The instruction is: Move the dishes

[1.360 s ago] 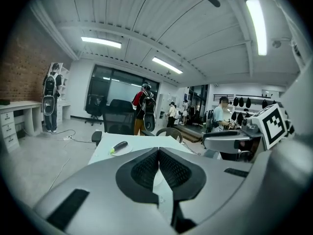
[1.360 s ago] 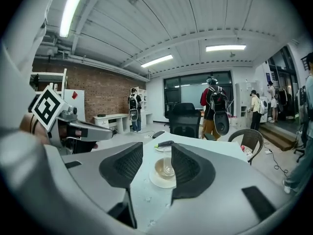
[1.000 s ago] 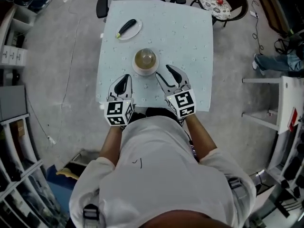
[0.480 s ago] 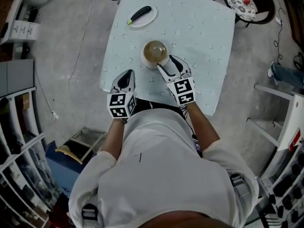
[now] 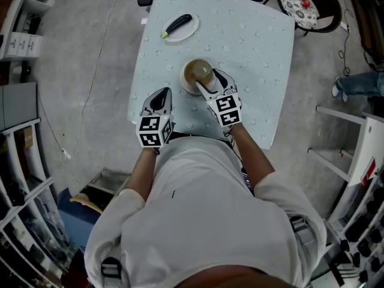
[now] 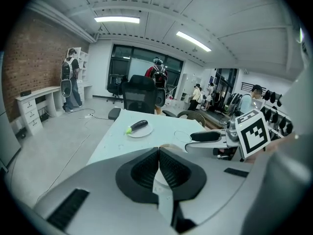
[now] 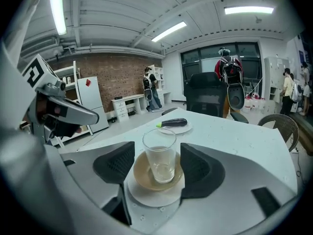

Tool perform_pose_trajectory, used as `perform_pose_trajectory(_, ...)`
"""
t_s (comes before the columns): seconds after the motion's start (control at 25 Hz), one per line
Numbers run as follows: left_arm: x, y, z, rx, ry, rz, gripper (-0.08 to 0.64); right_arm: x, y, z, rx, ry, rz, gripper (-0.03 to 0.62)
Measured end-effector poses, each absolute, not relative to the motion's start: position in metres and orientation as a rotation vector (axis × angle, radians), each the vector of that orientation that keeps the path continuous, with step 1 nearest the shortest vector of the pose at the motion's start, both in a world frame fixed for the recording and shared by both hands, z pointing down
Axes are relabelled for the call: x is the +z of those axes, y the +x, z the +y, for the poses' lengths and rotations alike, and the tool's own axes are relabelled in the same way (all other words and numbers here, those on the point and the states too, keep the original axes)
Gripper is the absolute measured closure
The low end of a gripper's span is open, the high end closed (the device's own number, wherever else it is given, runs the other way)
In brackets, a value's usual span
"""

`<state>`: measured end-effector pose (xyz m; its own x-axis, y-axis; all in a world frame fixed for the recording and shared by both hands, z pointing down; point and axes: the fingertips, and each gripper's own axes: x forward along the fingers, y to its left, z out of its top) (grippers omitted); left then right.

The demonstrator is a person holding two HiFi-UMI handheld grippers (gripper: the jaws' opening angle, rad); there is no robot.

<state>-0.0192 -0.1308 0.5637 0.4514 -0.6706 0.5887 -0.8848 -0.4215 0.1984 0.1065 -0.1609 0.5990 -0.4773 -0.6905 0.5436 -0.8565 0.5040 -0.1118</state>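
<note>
Directly ahead of open right gripper (image 7: 157, 165), one glass (image 7: 159, 153) is standing in one bowl (image 7: 142, 176) on one plate (image 7: 146, 196); beyond, one eggplant (image 7: 172, 123) on second plate (image 7: 180, 129). Left gripper (image 6: 159, 168) closed, empty.

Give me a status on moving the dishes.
Nothing looks moved yet. In hand: the right hand-held gripper is open, jaws either side of the glass standing in the tan bowl on the white plate, not closed on it. The left hand-held gripper is shut and empty. Left: grasp and shift that stack, then the far plate carrying the eggplant.

Glass (image 7: 160, 154) clear, bowl (image 7: 142, 175) tan, plate (image 7: 152, 198) white (table (image 7: 234, 137) pale blue, perhaps speckled).
</note>
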Motion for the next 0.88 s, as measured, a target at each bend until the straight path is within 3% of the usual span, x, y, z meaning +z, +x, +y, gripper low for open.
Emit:
perform_pose_trajectory(0.4, 0.569, -0.048, -0.164, 0.612, 2.250, -1.229, 0.540, 0.619, 0.086, -0.195, 0.553, 1.322, -2.246, 0.279)
perform_pose_trajectory(0.88, 0.578, -0.053, -0.171, 0.607, 2.256, -1.191, 0.540, 0.627, 0.086, -0.201, 0.520, 1.333, -2.200, 0.314)
